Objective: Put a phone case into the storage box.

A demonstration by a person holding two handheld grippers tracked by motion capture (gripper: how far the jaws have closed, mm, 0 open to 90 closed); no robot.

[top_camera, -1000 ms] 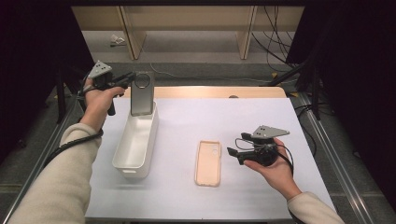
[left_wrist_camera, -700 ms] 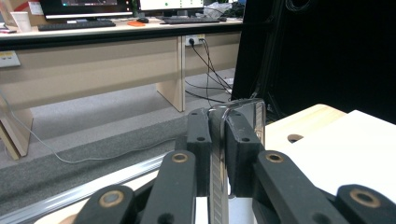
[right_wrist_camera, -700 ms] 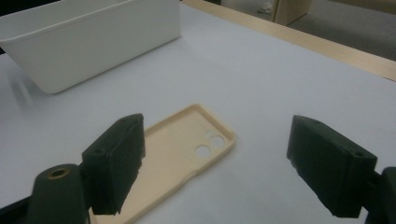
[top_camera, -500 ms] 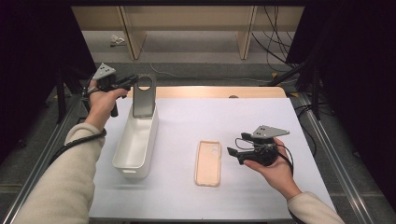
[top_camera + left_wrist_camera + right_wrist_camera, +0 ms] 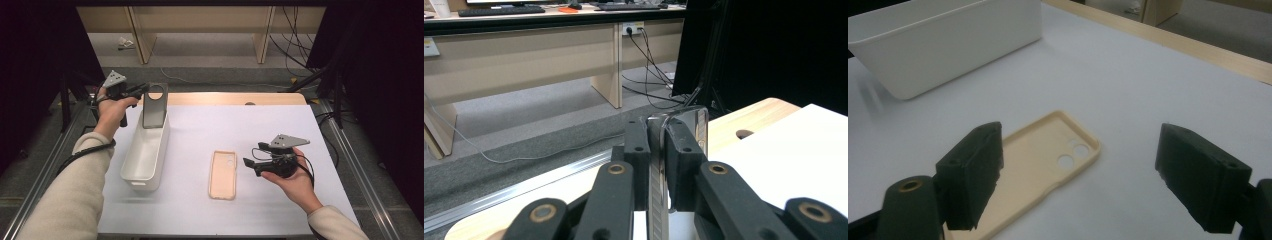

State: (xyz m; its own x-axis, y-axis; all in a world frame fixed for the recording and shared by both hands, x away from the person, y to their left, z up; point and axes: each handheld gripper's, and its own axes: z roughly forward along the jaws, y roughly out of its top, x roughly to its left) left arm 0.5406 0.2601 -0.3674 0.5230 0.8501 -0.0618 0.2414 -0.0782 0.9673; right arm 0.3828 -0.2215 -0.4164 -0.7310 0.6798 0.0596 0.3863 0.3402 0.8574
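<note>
Dark phone case held upright over far end of white bin; beige case waits on the mat.

White table mat (image 5: 200, 210) carries a long white plastic bin (image 5: 145, 155) at left. Beige phone case (image 5: 223, 174) lies flat, hollow side up, between the bin and the right gripper (image 5: 248, 164); jaws spread wide, nothing between them, aimed at that case. Left gripper (image 5: 141, 90) clamps the edge of a dark phone case (image 5: 153, 106), upright, lower end just inside the bin's far end. Judged step: depositing the dark case. Next: lower, release it, then pick up the beige case.
</note>
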